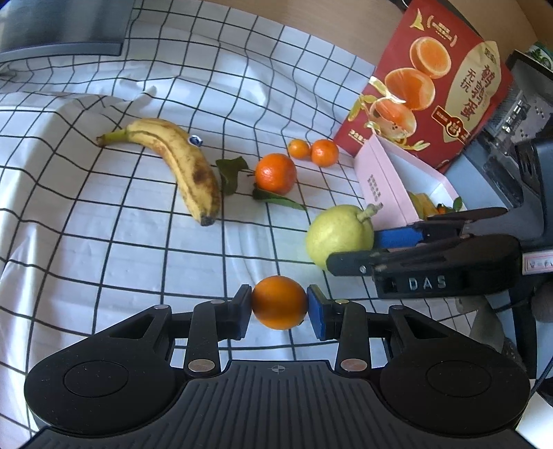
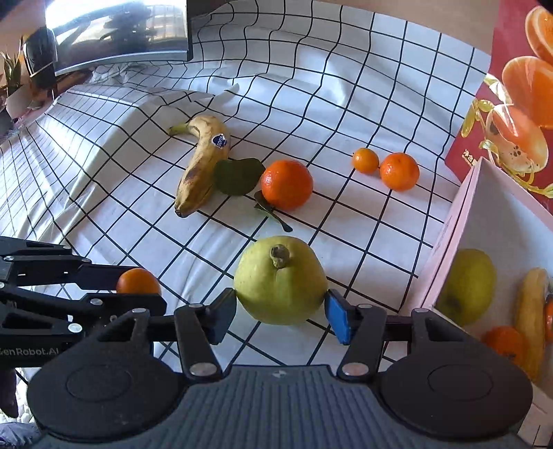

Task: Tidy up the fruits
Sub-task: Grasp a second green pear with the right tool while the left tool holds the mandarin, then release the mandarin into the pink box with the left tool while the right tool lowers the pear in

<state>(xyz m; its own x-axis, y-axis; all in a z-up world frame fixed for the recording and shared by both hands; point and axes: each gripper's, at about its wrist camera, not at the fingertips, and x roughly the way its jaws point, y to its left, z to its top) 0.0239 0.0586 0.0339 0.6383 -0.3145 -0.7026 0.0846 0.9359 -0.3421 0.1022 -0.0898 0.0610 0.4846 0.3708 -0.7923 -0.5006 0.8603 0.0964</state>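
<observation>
My left gripper is shut on a small orange, held just above the checked cloth. In the right wrist view that orange shows between the left gripper's fingers. A green pear rests on the cloth, stem up, and my right gripper has a pad against each of its sides. The left wrist view shows the same pear with the right gripper coming in from the right. A pink box at the right holds several fruits.
On the cloth lie a banana, a leafy mandarin and two small mandarins. A red orange carton stands behind the pink box. A monitor is at the far left.
</observation>
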